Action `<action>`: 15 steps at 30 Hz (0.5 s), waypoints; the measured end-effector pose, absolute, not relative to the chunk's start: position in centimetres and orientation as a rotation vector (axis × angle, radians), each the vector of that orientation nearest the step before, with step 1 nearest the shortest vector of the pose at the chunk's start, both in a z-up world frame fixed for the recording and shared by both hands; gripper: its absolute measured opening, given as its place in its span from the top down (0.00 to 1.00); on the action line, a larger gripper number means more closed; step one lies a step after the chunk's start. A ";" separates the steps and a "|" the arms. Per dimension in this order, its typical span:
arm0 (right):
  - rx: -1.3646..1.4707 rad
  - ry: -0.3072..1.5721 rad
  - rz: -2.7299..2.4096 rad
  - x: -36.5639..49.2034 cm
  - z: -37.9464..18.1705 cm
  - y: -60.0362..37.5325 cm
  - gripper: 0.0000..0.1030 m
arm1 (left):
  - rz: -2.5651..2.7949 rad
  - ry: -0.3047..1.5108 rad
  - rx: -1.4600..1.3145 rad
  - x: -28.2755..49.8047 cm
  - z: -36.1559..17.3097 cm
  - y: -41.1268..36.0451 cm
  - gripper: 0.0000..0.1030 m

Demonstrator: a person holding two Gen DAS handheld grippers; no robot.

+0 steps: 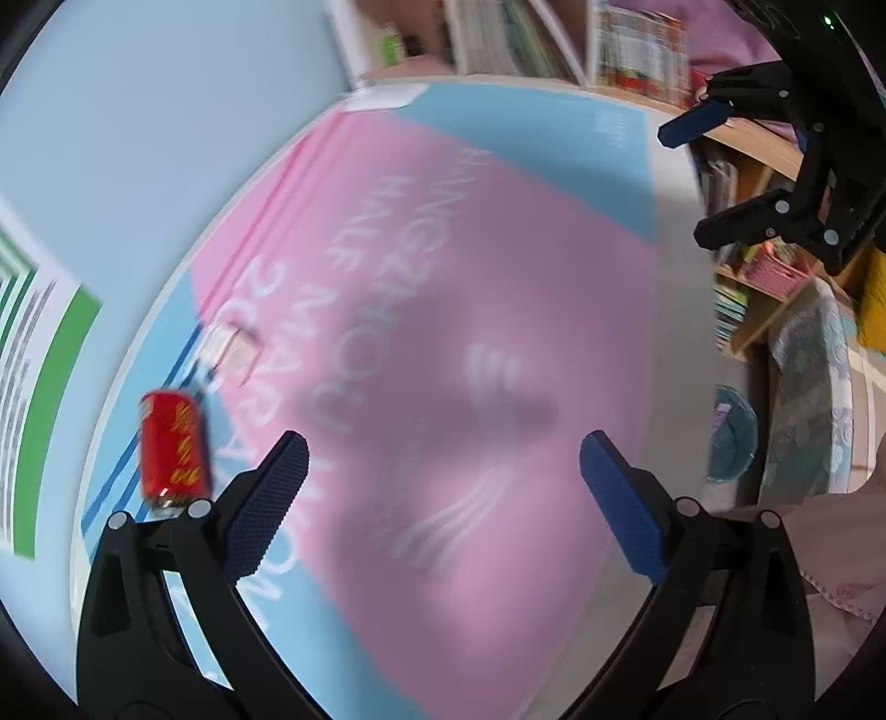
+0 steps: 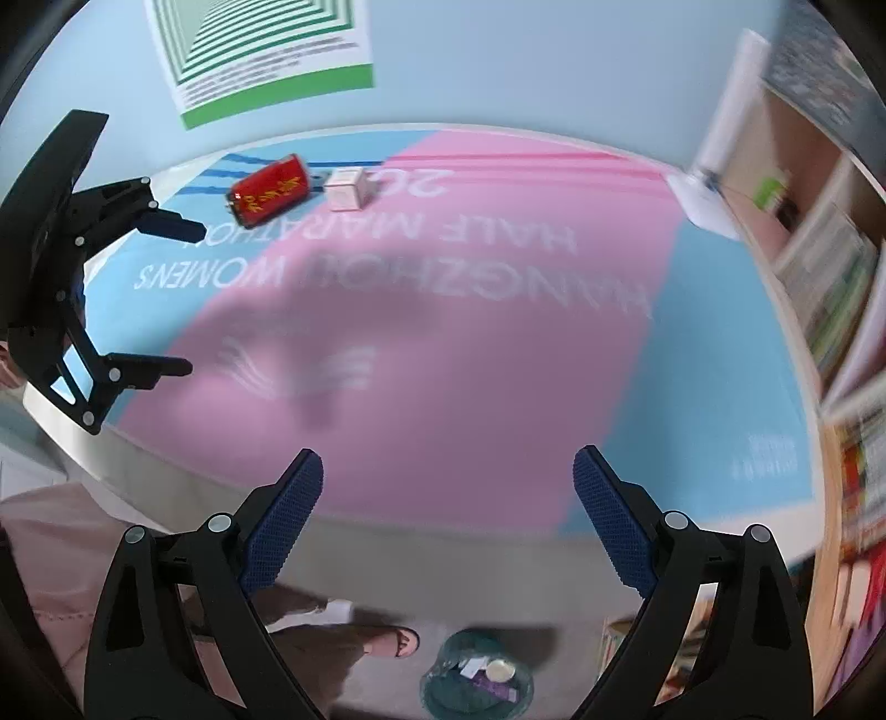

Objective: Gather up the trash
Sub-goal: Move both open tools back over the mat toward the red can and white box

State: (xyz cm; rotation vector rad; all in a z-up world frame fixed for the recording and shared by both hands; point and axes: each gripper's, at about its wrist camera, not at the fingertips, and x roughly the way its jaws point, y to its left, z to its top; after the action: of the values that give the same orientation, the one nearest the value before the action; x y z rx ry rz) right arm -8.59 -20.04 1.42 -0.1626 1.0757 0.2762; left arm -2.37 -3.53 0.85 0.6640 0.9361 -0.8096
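Observation:
A red can (image 1: 173,448) (image 2: 269,190) with gold lettering lies on its side on the pink and blue table cover, near the far wall. Beside it stands a small white and pink carton (image 1: 230,346) (image 2: 346,189). My left gripper (image 1: 443,498) (image 2: 185,299) is open over the cover, the can just left of its left finger. My right gripper (image 2: 447,515) (image 1: 684,183) is open above the table's near edge, nothing between its fingers. A teal bin (image 2: 476,684) (image 1: 733,443) on the floor below holds several scraps.
The table cover (image 2: 498,360) bears large white lettering. A green-striped poster (image 2: 266,55) hangs on the blue wall. Bookshelves (image 1: 637,50) (image 2: 830,288) stand along the table's right side. A person's sandalled foot (image 2: 396,642) is on the floor by the bin.

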 end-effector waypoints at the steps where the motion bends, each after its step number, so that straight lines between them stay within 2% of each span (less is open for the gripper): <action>1: -0.171 1.077 0.298 -7.7 1.4 -19.2 0.12 | -0.787 0.942 0.653 -1.7 0.9 -2.7 0.07; 15: -0.326 1.083 0.615 4.6 -0.1 -11.2 0.12 | -0.487 1.043 0.496 5.5 0.9 4.6 0.07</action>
State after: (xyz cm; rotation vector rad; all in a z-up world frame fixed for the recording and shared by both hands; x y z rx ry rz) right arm 4.61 -11.18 -0.13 -0.3263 1.0832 0.6153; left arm 5.46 4.61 0.91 0.4961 1.0432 -0.4871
